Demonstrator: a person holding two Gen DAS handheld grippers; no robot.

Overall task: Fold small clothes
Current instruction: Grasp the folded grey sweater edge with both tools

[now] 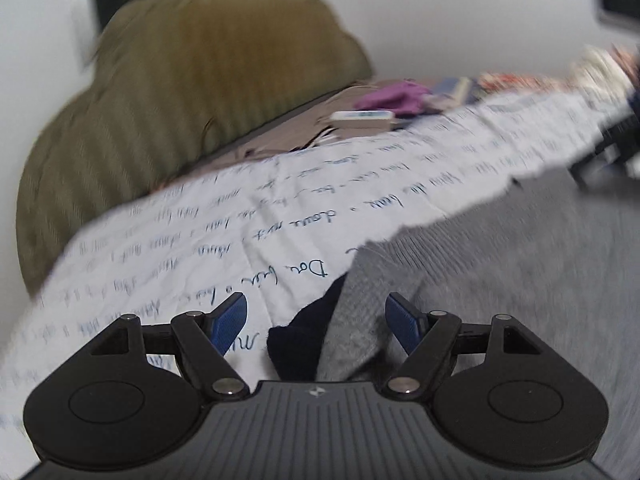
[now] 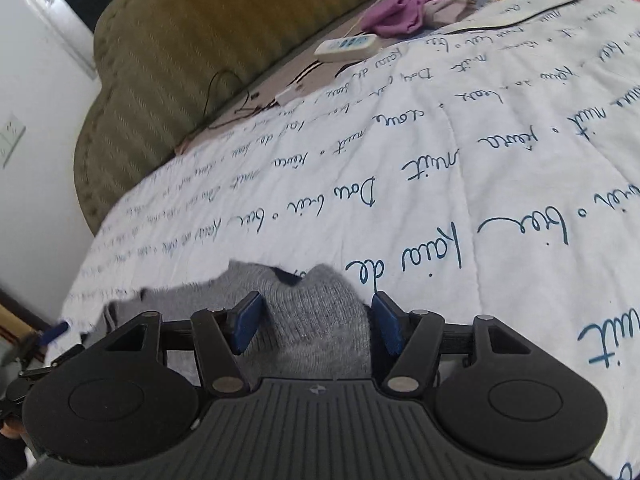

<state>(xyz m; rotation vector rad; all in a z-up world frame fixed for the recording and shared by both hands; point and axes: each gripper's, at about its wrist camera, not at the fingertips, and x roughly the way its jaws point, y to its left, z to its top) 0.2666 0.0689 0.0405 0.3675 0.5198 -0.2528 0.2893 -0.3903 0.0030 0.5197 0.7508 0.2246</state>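
Note:
A grey knit garment [image 1: 480,260] lies on a white quilt with blue handwriting [image 1: 200,240]. A dark navy part [image 1: 296,340] shows at its left edge. My left gripper [image 1: 318,322] hangs just over that edge, open, its blue pads [image 1: 234,320] clear of the cloth. In the right wrist view a rounded fold of the grey garment [image 2: 316,292] bulges between the blue pads [image 2: 386,326] of my right gripper [image 2: 317,322]. That gripper is open and the pads stand beside the fold without pinching it.
An olive padded headboard [image 2: 200,40] runs along the far side of the quilt [image 2: 400,160]. A purple cloth [image 2: 404,12], a white remote [image 2: 346,46] and thin cables [image 2: 224,92] lie near it. A white wall [image 2: 36,100] stands at the left.

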